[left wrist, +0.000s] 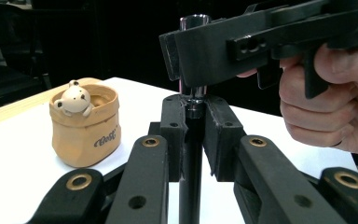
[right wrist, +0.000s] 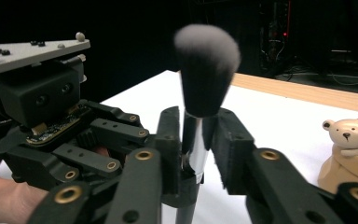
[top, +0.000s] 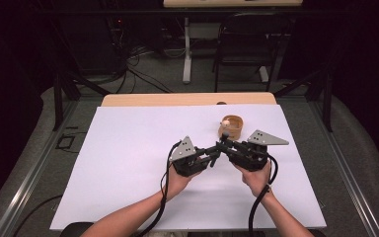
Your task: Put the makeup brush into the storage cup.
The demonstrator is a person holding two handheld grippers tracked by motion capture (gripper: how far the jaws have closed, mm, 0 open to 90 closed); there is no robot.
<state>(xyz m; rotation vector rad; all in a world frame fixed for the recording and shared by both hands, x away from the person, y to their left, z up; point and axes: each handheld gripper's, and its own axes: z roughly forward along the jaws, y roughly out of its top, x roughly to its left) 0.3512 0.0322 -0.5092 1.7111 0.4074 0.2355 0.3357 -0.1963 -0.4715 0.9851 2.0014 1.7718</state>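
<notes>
While both grippers clamp the makeup brush upright between them, left gripper low, right gripper on the ferrule, presumably for a handover; bear pot waits at one o'clock.

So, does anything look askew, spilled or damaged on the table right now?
Nothing stands out. The makeup brush stands upright, held by both the left gripper and the right gripper. The bear-decorated holder sits upright on the white table cover, with nothing spilled.
</notes>
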